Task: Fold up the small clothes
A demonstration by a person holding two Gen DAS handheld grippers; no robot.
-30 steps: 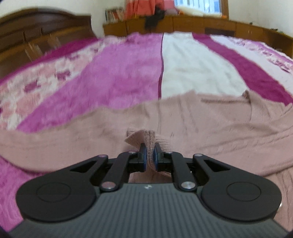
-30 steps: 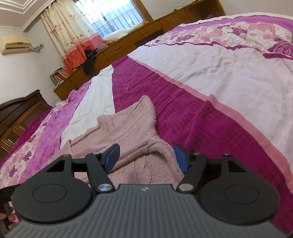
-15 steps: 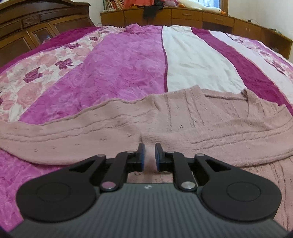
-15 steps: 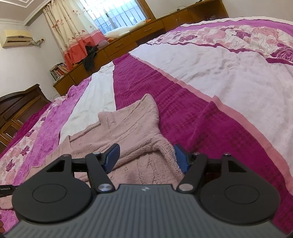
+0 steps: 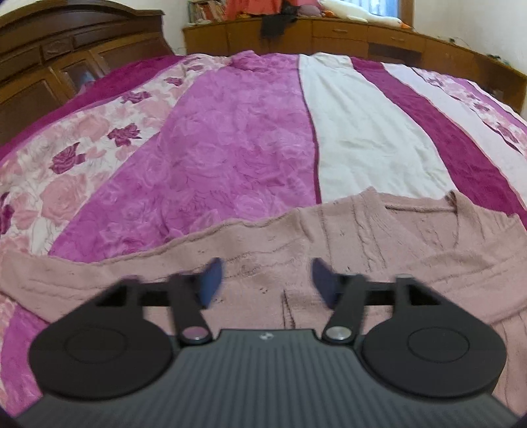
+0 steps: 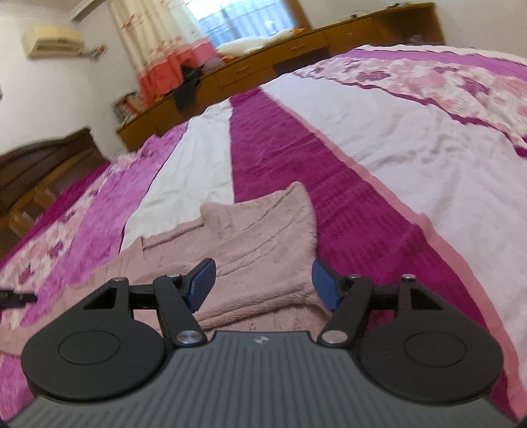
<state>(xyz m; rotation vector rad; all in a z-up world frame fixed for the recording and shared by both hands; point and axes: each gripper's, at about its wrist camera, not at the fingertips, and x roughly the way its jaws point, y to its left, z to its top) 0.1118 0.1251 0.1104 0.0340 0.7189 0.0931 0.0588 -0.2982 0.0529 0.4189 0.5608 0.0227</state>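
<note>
Soft, even daylight from the window (image 6: pixel 243 29) at rear, w/ no hard shadows or glare; strong fisheye bowing at edges in both views, motion blur on the left gripper (image 5: pixel 265 280) fingers, and smear across the right view's background.

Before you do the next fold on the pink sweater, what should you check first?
1. Left tool free of cloth: ok, it is opening and nothing is pinched.
2. Right tool open and free of cloth: ok.
3. Pink sweater lying on the bedspread: ok.
4. Sleeve folded across the body: ok.
5. Sweater's bottom edge straight: cannot tell, it is hidden.
</note>
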